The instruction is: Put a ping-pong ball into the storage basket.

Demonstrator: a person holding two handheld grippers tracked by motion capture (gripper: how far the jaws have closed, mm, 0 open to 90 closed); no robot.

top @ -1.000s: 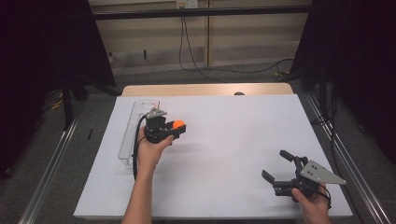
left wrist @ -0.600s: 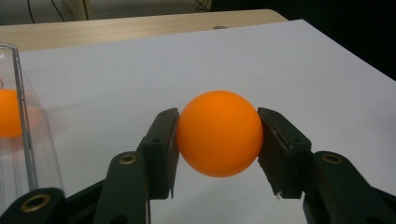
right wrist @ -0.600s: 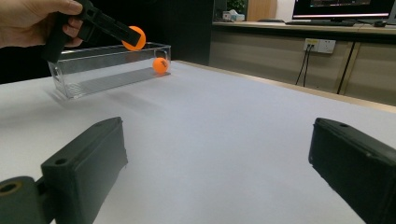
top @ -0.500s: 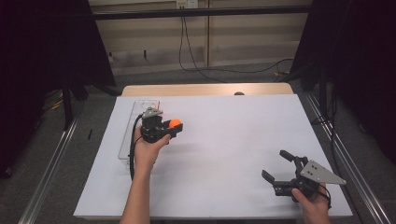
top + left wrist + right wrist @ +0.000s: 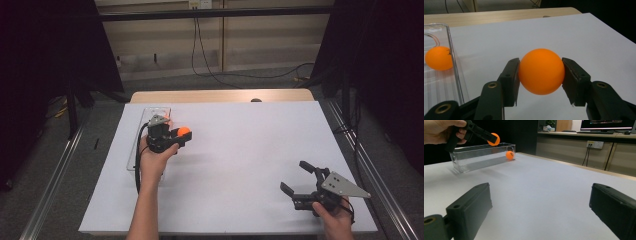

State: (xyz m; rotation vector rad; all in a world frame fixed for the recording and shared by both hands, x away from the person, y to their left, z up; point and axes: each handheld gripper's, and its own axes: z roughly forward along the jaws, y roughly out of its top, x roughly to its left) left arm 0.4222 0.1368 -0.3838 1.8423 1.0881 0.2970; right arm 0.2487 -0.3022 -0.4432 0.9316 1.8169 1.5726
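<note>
Surface: white sheet [image 5: 240,165] covers a wooden table [image 5: 220,95]; grey floor, wall cables and dark curtains lie beyond it.
Left gripper [image 5: 176,136]: held in the person's left hand [image 5: 152,157] above the left part of the sheet, beside the clear tray.
Left gripper, jaw state: both jaws press on the held ball from opposite sides, with the ball filling the gap between them, as the left gripper view shows.
Held ball [image 5: 541,71]: orange, round and smooth; clamped at its widest part and raised off the sheet. In the high view it shows as an orange spot [image 5: 184,131] at the gripper tip, just to the right of the tray's long edge.
Clear tray [image 5: 142,125]: long, narrow, transparent box lying on the left part of the sheet, its long axis running away from the person.
Second ball [image 5: 439,58]: orange, lying inside the tray near its far end; the right gripper view shows it [image 5: 510,155] against the tray's end wall.
Right gripper [image 5: 297,180]: held in the right hand [image 5: 335,220] low over the near right corner of the sheet, well apart from the tray.
Right gripper, jaw state: jaws spread wide, with bare sheet between them.
Background: desk with a monitor [image 5: 609,125] and a wall socket [image 5: 595,144] appear in the right gripper view.
</note>
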